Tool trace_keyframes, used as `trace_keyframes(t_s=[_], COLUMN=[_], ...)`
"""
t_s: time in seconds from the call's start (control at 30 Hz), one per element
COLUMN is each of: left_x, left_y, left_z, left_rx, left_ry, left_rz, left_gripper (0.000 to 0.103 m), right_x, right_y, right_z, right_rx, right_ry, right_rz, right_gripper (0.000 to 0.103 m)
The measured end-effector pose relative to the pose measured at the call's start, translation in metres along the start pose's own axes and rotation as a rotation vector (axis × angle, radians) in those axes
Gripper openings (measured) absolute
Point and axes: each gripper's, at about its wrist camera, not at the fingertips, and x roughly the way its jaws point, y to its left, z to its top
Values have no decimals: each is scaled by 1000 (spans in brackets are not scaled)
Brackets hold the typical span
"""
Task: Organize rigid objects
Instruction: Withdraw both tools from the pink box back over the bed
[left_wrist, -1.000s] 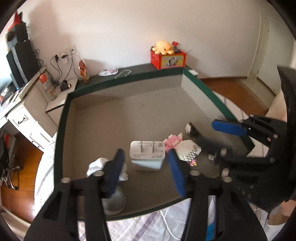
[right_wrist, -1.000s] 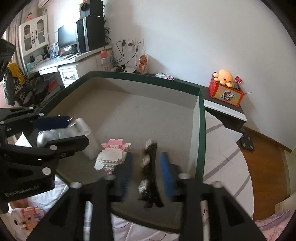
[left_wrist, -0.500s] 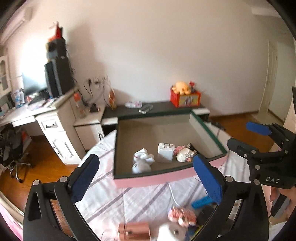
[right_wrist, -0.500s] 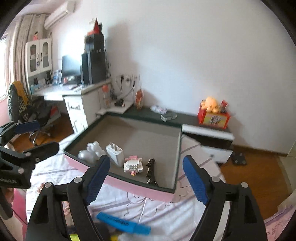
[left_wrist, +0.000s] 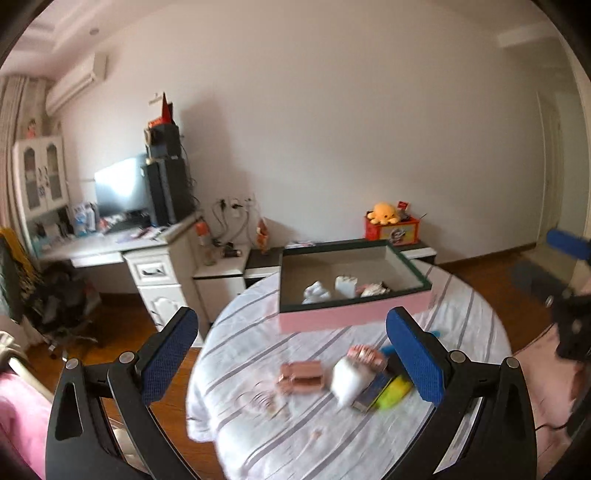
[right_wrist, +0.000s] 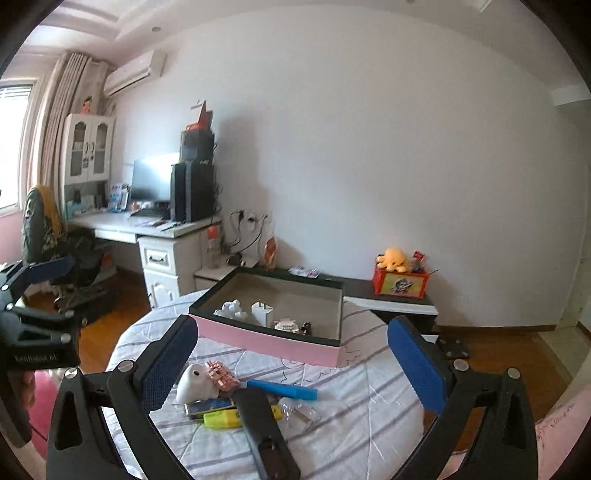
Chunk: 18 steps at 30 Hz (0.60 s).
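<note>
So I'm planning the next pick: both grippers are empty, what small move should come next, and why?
Probably lower the right gripper toward the blue pen. Both grippers are open and raised above the table, the pink box already holds several items, and the pen lies exposed at the edge of the loose pile.

Pink-sided box (right_wrist: 273, 341) holding white charger (right_wrist: 261, 312), loose blue marker (right_wrist: 282, 389) and yellow highlighter (right_wrist: 225, 420) lying on striped cloth

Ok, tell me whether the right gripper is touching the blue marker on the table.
Apart. In the right wrist view the right gripper is wide open and held above the table, and the blue marker lies flat on the cloth between the fingers with clear space on both sides.
</note>
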Motion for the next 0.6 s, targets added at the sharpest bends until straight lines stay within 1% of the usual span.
trace_keyframes(t_s=[0.1, 0.2, 0.3, 0.47, 0.6], left_x=[-24, -36, -47, -60, -66], left_y=[7, 11, 13, 12, 9], left_z=[-6, -6, -7, -8, -8], left_rx=[-15, -28, -25, -19, 2], left_ry=[-22, -32, -50, -60, -67], left_rz=[-6, -10, 10, -4, 4], left_gripper=[103, 103, 103, 103, 103], right_x=[-11, -22, -33, -49, -55], right_y=[4, 9, 11, 17, 19], right_z=[-2, -5, -6, -11, -15], right_rx=[6, 5, -2, -4, -12], right_ry=[-10, -8, -9, -16, -17], right_rz=[-10, -13, -24, -24, -23], right_gripper=[103, 103, 103, 103, 103])
